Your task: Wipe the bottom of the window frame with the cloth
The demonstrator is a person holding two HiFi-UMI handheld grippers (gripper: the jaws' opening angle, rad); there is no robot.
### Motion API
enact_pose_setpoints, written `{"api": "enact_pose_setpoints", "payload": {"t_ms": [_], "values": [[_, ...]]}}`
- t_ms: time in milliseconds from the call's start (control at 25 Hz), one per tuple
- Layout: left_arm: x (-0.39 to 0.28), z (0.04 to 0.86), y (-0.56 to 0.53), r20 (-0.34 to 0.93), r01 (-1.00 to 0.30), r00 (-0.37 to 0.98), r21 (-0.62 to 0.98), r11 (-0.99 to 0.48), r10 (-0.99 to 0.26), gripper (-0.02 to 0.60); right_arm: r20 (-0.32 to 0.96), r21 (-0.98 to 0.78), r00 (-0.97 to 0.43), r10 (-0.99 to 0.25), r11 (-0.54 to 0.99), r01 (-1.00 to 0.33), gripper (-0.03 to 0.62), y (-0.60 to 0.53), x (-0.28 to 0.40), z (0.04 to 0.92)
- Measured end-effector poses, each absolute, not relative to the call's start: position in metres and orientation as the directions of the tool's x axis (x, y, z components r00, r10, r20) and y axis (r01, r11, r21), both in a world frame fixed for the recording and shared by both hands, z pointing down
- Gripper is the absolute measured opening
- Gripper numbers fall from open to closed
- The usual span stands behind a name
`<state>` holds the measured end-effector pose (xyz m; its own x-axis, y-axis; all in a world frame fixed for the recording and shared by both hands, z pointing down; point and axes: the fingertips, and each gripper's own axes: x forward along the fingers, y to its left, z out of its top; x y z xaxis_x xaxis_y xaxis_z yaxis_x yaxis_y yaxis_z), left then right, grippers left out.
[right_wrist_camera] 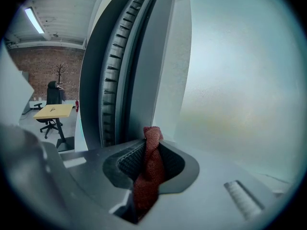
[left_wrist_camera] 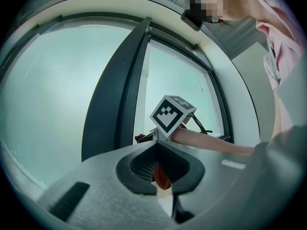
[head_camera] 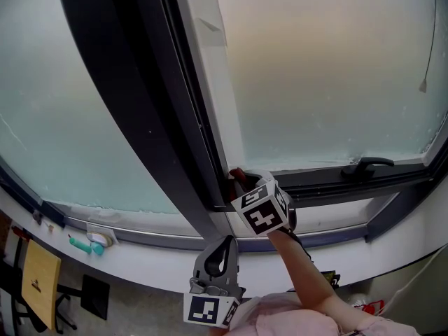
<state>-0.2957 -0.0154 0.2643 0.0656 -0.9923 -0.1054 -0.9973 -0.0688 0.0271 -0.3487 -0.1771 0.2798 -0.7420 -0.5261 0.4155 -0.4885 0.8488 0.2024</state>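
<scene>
Keeping the cloth, pinched in the right gripper, flat along the window frame seems wise; the left gripper has its jaws together.

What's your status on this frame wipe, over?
Right gripper shut on cloth, at window frame bottom by the mullion. Left gripper shut, idle. Window handle further right on frame.

Cloth mostly hidden behind right gripper cube; left gripper handle hidden below its cube.
</scene>
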Motion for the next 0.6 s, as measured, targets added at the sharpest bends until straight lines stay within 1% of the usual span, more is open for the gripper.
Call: {"api": "enact_pose_setpoints", "payload": {"t_ms": [600], "values": [[-0.2992,0.2638,-0.013,-0.112,-0.997,0.059,0.039,-0.063,-0.992,-0.006,0.417,0.184,-0.736,-0.533,0.843,-0.506,0.067,-0.1817,-0.3413,0.2794]]}}
